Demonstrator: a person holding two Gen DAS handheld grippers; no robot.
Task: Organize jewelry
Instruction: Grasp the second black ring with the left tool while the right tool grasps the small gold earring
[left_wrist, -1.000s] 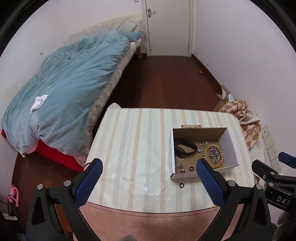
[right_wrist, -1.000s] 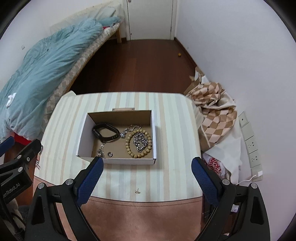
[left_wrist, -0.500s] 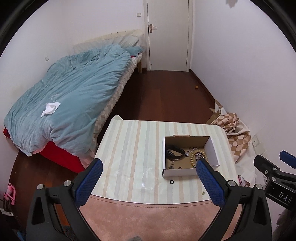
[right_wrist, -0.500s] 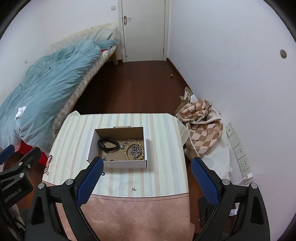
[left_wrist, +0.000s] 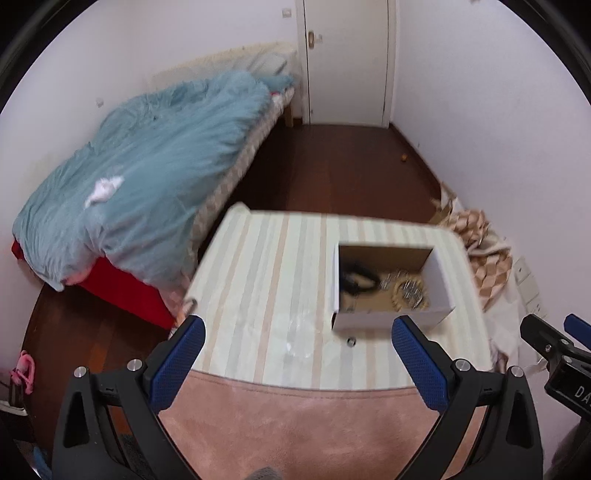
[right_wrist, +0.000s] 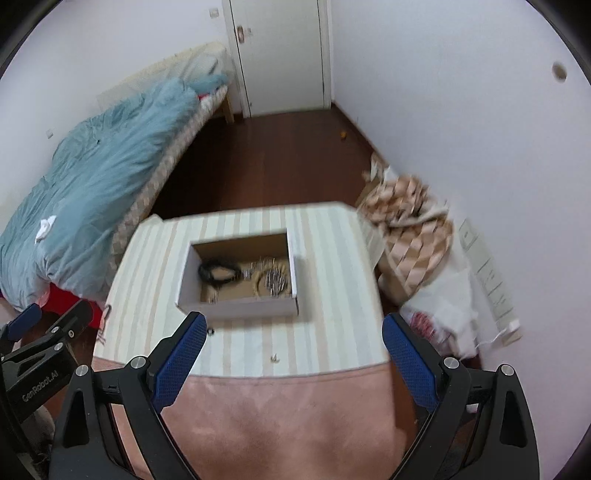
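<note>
From my right wrist camera I read "GenRobot.AI" in pale letters on the black body of the left gripper (right_wrist: 35, 373); from my left wrist camera only "DA" shows on the right gripper (left_wrist: 569, 384), cut off at the edge

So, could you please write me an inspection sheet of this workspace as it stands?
Surface: striped table, pink cloth at its near edge.
Job's things: open cardboard box holding black band, bead bracelet; small ring and tiny metal piece lie outside.
Clutter: checkered fabric beside table.
Grippers: left gripper and right gripper open, empty.
Cables: nothing seen.
Surroundings: bed with blue duvet, white door.
</note>
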